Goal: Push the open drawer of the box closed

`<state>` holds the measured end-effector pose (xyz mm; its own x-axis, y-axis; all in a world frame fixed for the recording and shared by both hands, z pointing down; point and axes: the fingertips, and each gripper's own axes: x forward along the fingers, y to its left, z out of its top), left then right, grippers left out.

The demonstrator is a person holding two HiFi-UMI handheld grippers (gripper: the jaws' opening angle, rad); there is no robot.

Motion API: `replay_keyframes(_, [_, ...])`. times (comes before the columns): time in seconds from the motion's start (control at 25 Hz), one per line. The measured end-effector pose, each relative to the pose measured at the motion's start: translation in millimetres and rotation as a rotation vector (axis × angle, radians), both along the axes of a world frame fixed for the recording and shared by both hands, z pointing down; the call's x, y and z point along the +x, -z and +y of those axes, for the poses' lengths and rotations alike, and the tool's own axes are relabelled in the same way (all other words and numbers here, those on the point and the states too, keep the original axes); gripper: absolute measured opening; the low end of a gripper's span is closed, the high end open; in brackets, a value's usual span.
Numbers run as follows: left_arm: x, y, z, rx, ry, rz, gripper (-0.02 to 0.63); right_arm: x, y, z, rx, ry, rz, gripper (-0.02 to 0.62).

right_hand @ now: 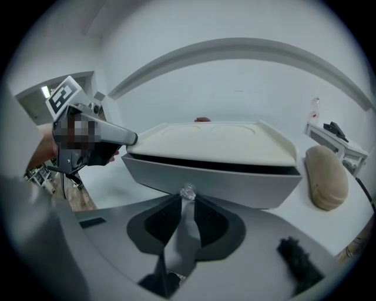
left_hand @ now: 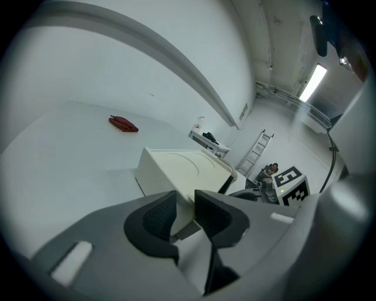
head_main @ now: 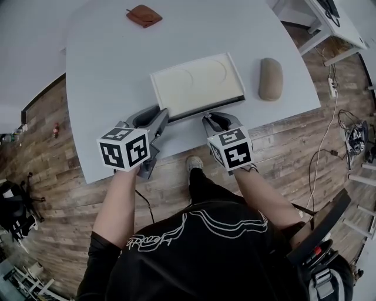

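right gripper view puts you on the closing step: the drawer [right_hand: 235, 183] stands a little out of the near side of the box [right_hand: 217, 144], with a dark slot showing under the top, so the push is not yet done. your right claw [right_hand: 187, 201] is pressed together, its tips against the small clear knob [right_hand: 187, 191] at the middle of the drawer front. your left claw [left_hand: 185, 199] is spread, with the box's near left corner in the gap. the pads seem to stand just off its walls, though the angle is poor. the box sits on the desk [head_main: 106, 70], open side toward you.

next, drive the right claw straight away from you, square to the drawer front, until it lies flush. steady the box at that corner, since it may slide on the smooth desk.

the box is cream, matt and hard-looking, with rounded edges and two shallow circles in its top. the drawer front is flat grey and the knob is faceted like glass. right of the box lies a beige, rounded, stone-like lump [head_main: 271, 79]. beyond the box lies a reddish-brown pouch [head_main: 144, 15].
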<state>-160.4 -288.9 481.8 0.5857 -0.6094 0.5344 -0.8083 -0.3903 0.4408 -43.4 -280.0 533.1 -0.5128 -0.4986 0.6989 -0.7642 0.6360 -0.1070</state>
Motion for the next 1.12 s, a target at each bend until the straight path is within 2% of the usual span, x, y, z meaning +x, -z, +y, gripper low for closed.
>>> replay_keyframes(0.48, [-3, 1, 1, -0.008, -0.018, 0.023, 0.109, -9, 0, -14, -0.051, -0.005, -0.003, 0.075])
replay_keyframes(0.6, [-3, 1, -1, 0.006, -0.009, 0.018, 0.114, -7, -1, -15, -0.044, -0.005, 0.004, 0.075])
replay_keyframes(0.72, [-6, 4, 1, 0.041, 0.028, -0.007, 0.126, 4, -1, -11, -0.013, -0.005, 0.048, 0.075])
replay_keyframes(0.8, [-9, 10, 7, 0.057, 0.056, 0.003, 0.135, 11, 5, -5, 0.014, -0.007, 0.049, 0.075])
replay_keyframes(0.92, [-9, 20, 27, 0.059, 0.068, 0.031, 0.141, 12, 24, 13, 0.038, -0.002, -0.034, 0.075])
replay_keyframes(1.12, [16, 48, 80, 0.084, 0.019, 0.068, 0.133, 11, 69, 59, 0.019, 0.006, -0.214, 0.072])
